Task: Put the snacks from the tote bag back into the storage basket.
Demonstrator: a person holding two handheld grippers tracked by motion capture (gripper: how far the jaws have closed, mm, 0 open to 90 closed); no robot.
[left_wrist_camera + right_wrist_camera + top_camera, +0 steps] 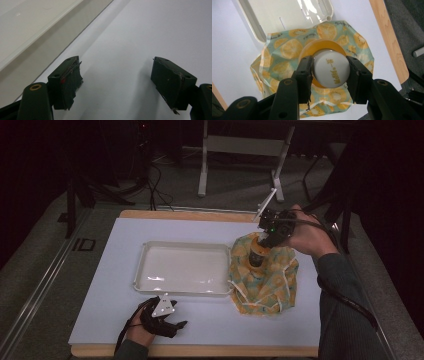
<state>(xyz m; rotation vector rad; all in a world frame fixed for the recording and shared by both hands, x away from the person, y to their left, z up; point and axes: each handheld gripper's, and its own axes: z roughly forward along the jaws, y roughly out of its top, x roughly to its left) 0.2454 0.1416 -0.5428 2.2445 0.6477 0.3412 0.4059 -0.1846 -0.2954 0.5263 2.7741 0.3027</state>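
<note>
A bottle (258, 254) with an orange body and a white cap (332, 68) stands upright inside a lemon-print drawstring bag (270, 287) at the table's right. My right gripper (270, 237) comes from above and is shut on the cap, one jaw on each side of it. The bag (287, 47) lies crumpled around the bottle's base. My left gripper (177, 326) rests near the front edge of the table, just in front of the tray. Its jaws stand wide apart over bare white tabletop (150, 30), with nothing between them.
A white, empty rectangular tray (145, 247) sits in the middle of the white mat, its right rim touching the bag. The tray's rim (37, 30) runs along the left gripper's left side. The wooden table edge (387, 37) lies beyond the bag. Table legs and cables stand behind.
</note>
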